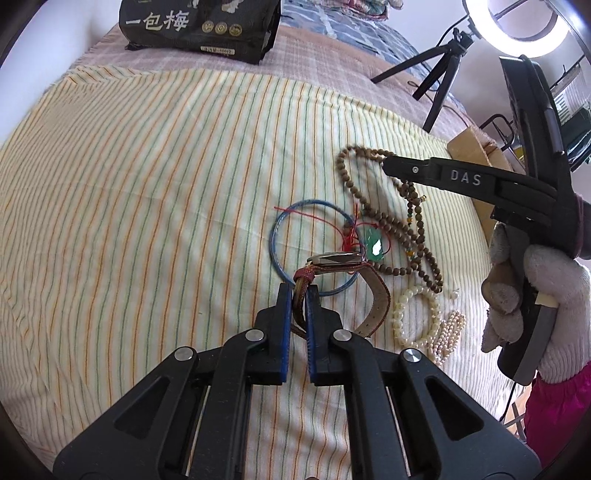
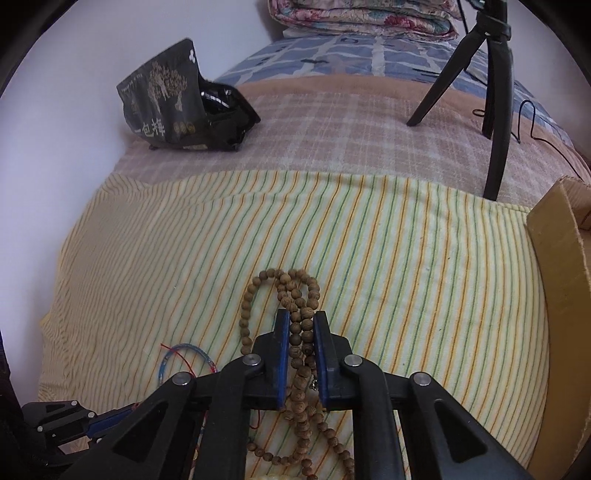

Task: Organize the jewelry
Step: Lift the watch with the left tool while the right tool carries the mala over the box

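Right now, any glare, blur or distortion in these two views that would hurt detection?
Left wrist view: ring light blown out at top right; a specular spot whites out the green pendant; strong fisheye bend in the striped cloth. Right wrist view: even, dimmer light, no glare; wooden beads sharp; dark vignette in the corners.

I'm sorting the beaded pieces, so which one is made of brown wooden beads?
The long wooden bead strand, clamped in the right tool. The pearl bracelet beside it is white, shorter and untouched.
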